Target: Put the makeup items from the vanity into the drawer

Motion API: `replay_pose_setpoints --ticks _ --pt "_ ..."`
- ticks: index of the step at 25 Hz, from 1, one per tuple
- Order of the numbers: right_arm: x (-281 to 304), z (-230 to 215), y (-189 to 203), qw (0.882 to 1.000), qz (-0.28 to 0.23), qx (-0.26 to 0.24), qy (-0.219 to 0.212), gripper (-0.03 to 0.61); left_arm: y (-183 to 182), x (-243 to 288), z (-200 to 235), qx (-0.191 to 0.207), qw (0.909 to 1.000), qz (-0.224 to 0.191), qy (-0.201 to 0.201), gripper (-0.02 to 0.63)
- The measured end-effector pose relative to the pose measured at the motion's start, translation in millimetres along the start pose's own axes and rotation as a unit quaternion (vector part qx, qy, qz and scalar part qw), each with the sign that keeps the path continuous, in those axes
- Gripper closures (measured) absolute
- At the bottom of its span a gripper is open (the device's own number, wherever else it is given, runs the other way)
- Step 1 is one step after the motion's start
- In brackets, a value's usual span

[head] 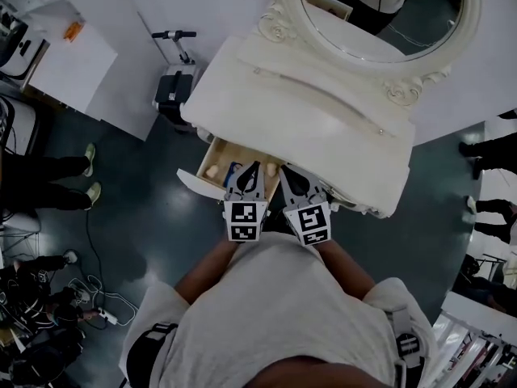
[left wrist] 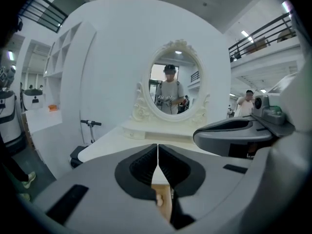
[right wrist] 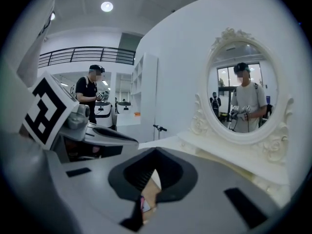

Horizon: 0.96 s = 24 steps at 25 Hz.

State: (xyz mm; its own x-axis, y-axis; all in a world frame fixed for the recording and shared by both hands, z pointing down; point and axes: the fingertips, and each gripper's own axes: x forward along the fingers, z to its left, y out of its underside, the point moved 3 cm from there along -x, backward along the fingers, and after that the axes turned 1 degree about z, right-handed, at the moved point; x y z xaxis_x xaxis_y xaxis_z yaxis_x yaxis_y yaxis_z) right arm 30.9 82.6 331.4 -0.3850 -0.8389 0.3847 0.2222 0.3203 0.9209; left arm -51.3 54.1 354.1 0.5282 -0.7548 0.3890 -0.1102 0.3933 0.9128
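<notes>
The white vanity [head: 323, 128] carries an oval mirror [head: 380, 6], and I see no makeup items on its top. Its wooden drawer [head: 202, 186] stands pulled out at the front left. Inside lie a cream round item [head: 212, 170], a blue item [head: 234, 172] and another cream item [head: 271, 169]. My left gripper [head: 251, 170] hovers over the drawer, shut and empty; in its own view the left gripper [left wrist: 158, 147] shows pads pressed together. Beside it the right gripper [head: 288, 175] also hangs over the drawer, and the right gripper [right wrist: 155, 152] looks shut with nothing held.
A scooter [head: 174, 87] is parked left of the vanity. People's feet [head: 89, 172] and cables [head: 89, 297] are on the dark floor at left, beside a white shelf unit [head: 65, 63]. Another person's legs [head: 485, 152] stand at the right.
</notes>
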Motion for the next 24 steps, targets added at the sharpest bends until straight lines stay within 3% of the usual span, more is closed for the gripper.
replay_pose_setpoints --ticks 24 --pt "-15 -12 8 0.999 0.009 0.018 0.038 0.565 -2 15 -9 0.014 0.9991 0.005 0.040 0.601"
